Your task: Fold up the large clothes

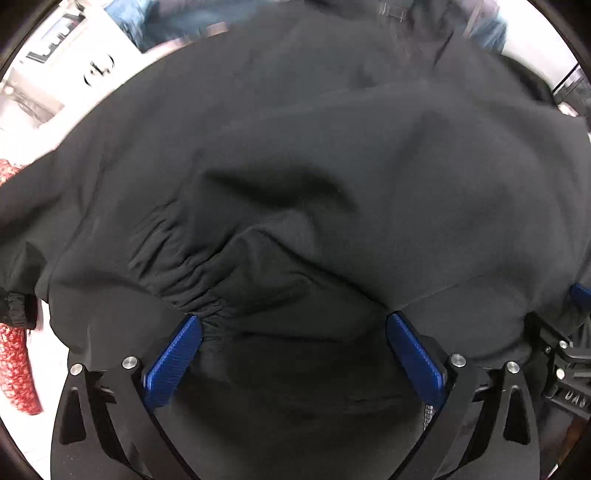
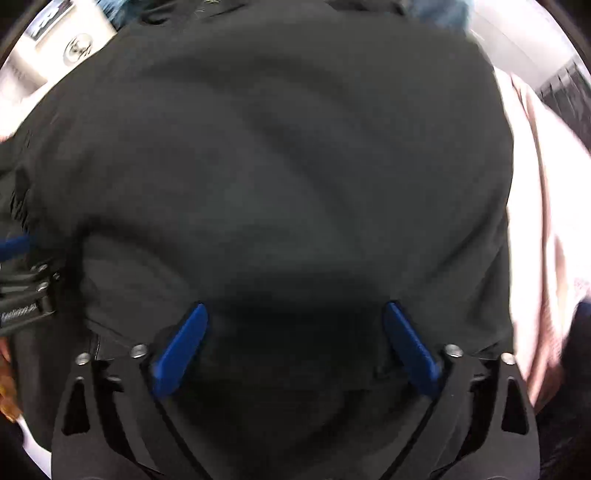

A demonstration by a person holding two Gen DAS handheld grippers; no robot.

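A large black garment [image 1: 295, 155] fills the left wrist view, with a gathered elastic hem [image 1: 181, 273] near my left blue pad. My left gripper [image 1: 293, 323] is open, its blue fingers [image 1: 173, 365] wide apart with black cloth lying between them. The same black garment [image 2: 295, 166] fills the right wrist view. My right gripper [image 2: 295, 314] is open too, its blue fingers [image 2: 410, 347] spread over the cloth. The right gripper shows at the left wrist view's right edge [image 1: 569, 369], and the left gripper at the right wrist view's left edge [image 2: 22, 291].
A red-and-white patterned cloth [image 1: 14, 350] lies at the left. Blue fabric [image 1: 155, 18] lies at the back. A pale pink cloth [image 2: 543, 221] lies along the right. White surface and a white box [image 1: 55, 55] show at the upper left.
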